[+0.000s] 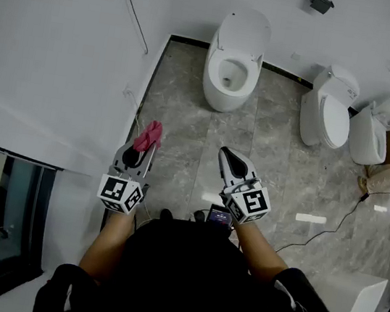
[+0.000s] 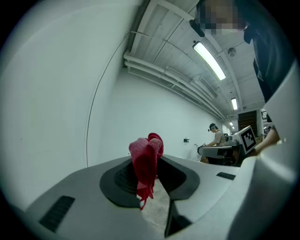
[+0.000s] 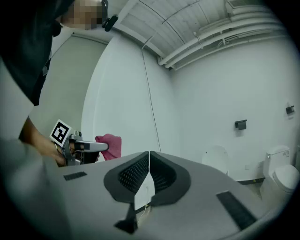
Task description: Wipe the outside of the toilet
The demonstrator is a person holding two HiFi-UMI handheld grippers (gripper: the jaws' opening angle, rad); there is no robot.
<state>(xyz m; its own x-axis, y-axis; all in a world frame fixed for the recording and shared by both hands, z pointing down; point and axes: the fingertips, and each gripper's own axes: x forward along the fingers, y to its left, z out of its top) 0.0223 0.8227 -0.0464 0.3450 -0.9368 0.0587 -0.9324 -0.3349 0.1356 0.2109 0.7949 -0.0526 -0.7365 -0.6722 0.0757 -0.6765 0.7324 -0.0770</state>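
left gripper point(image 1: 141, 153): held low at the person's left, jaws clenched on the cloth.
cloth point(image 1: 150, 136): pink. In the left gripper view it bunches up above the jaw tips point(image 2: 146, 158), and a frayed end hangs down between the pads.
right gripper point(image 1: 227, 155): level with the left gripper and apart from it. Its own view shows the jaws pressed together point(image 3: 149, 165) with nothing between them.
toilet point(image 1: 232, 68): white, with the lid raised and the bowl open. It stands against the far wall, well ahead of both grippers, and neither gripper touches it.
other toilets point(image 1: 326, 112): two more white ones stand to its right along the same wall.
floor point(image 1: 185, 124): grey marbled tiles, with a thin black cable point(image 1: 332, 226) trailing across them at the right.
marker cubes point(image 1: 121, 193): one on each gripper, printed with black-and-white square codes. This is the only print that can be made out.
small screen point(image 1: 220, 215): it sits between the forearms, possibly lit, and its display is too small to read.
wall fixture point(image 1: 320, 1): small and black, high on the far wall.
background person point(image 2: 217, 135): sits at a desk far off in the left gripper view.
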